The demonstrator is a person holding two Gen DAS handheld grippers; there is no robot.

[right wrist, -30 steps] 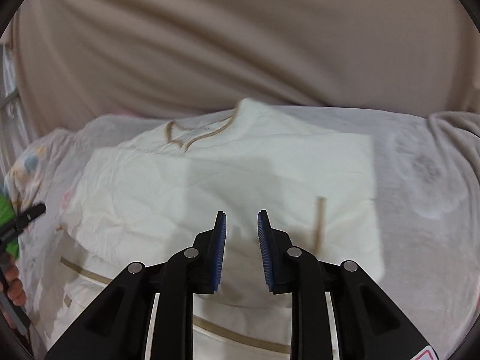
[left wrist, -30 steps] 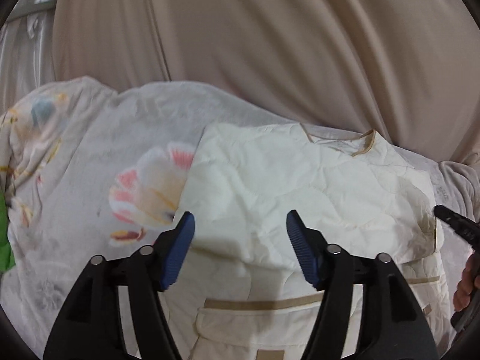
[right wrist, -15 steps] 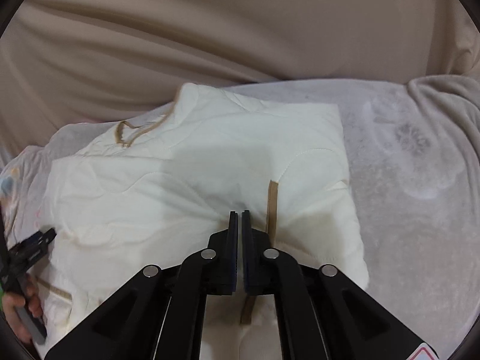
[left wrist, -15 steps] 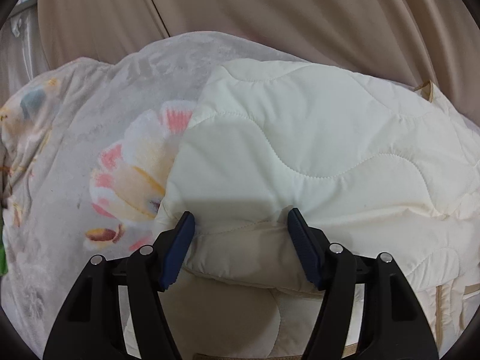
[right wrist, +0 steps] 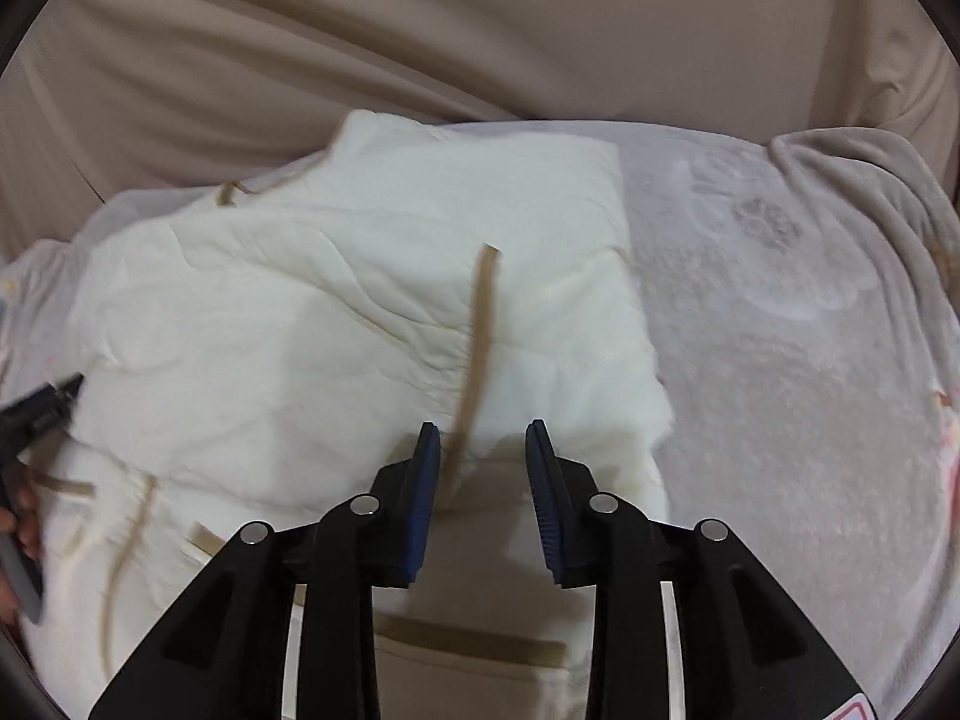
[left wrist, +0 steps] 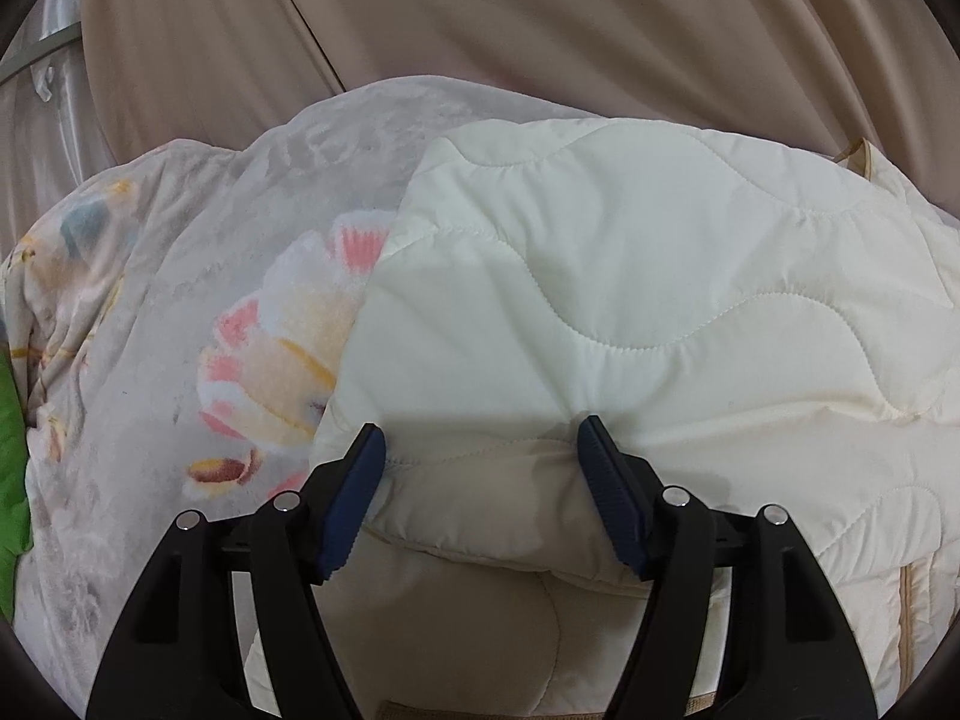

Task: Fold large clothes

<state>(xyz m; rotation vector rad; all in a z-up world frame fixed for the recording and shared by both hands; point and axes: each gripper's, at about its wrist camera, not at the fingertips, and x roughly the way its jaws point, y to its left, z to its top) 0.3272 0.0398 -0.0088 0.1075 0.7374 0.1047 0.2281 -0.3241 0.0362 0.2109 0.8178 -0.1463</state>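
Observation:
A cream quilted jacket (left wrist: 630, 276) with tan trim lies folded on a floral blanket (left wrist: 180, 300). My left gripper (left wrist: 478, 450) stands wide over the jacket's thick folded edge. The fold sits between the blue pads (left wrist: 360, 480) without being pinched. In the right wrist view the same jacket (right wrist: 336, 324) shows a tan strip (right wrist: 480, 330) running down towards my right gripper (right wrist: 483, 450). The right gripper's jaws are opening, with the jacket's surface and the strip's end between them and free of the pads. The left gripper (right wrist: 42, 408) and a hand (right wrist: 18, 516) appear at that view's left edge.
The pale blanket (right wrist: 780, 360) spreads out to the right of the jacket, with a rumpled edge at the far right. A beige curtain (left wrist: 540, 30) hangs behind the bed. A green item (left wrist: 12, 480) sits at the left edge.
The left gripper came down onto the jacket's folded edge, then held still. The right gripper closed on the fabric near the tan strip and has now opened, letting it go.

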